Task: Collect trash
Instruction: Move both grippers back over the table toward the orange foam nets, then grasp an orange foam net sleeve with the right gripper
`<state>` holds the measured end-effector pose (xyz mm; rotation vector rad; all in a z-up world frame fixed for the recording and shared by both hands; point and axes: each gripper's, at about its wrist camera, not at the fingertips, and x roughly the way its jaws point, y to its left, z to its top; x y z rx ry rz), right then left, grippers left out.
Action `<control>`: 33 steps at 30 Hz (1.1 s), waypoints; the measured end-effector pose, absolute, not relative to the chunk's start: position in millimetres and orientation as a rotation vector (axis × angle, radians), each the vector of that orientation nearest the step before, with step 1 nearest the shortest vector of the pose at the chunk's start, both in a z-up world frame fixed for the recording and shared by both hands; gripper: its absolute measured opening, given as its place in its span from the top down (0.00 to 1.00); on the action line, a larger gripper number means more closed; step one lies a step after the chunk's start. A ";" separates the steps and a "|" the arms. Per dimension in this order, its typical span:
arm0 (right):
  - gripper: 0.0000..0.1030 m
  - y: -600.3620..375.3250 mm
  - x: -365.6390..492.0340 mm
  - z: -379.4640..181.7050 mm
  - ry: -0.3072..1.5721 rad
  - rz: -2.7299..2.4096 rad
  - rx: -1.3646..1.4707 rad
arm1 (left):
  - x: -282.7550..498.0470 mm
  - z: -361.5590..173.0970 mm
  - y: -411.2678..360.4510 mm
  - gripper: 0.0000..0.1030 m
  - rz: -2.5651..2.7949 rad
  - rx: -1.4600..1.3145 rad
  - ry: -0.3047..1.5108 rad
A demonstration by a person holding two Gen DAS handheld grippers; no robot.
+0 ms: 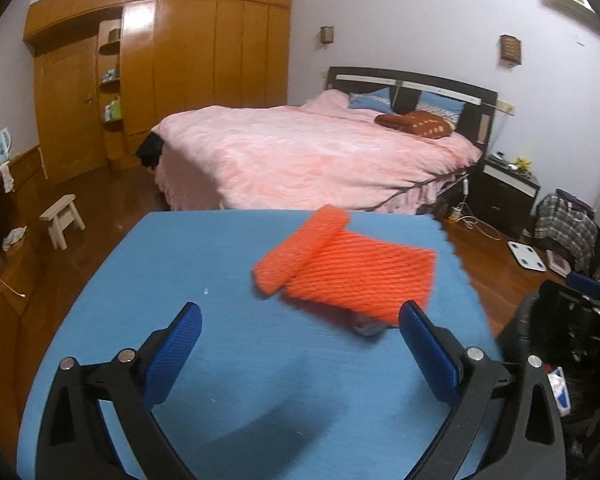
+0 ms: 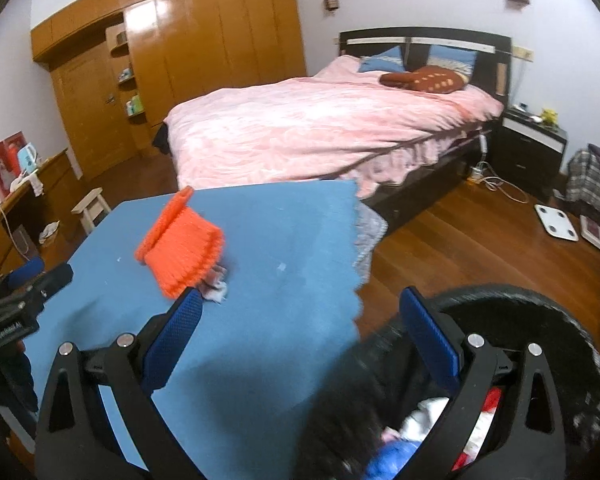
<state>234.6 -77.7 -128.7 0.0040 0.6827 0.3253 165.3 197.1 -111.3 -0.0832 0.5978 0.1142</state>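
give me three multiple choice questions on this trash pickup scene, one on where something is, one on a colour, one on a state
1. Where does the foam net lie?
A. on the blue table
B. on the bed
C. on the floor

2. What colour is the foam net?
A. green
B. orange
C. white

3. How do the left tongs stand?
A. shut on the net
B. shut on a tissue
C. open, holding nothing

Key:
1. A: the net rests on the blue table, near its far edge, well in front of the bed.
2. B: its ribbed mesh is bright orange in both wrist views.
3. C: the two blue pads are spread wide apart with only tabletop between them; the right tongs are open too, over the trash bin.
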 end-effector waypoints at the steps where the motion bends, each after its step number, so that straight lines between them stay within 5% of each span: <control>1: 0.07 -72.2 240.6 -130.1 0.685 0.332 -0.001 | 168.9 -114.4 201.1 0.06 0.122 -0.082 0.602; 19: 0.09 19.8 313.9 -155.0 0.733 0.485 -0.102 | 219.1 -143.2 249.8 0.07 0.162 -0.090 0.614; 25: 0.46 27.0 319.6 -170.8 0.786 0.548 -0.094 | 231.4 -153.2 252.3 0.09 0.146 -0.085 0.626; 29: 0.82 24.9 315.7 -176.7 0.798 0.590 -0.085 | 241.8 -157.7 250.8 0.10 0.130 -0.090 0.631; 33: 0.85 18.1 314.8 -178.1 0.801 0.594 -0.061 | 255.2 -161.7 245.6 0.11 0.112 -0.078 0.633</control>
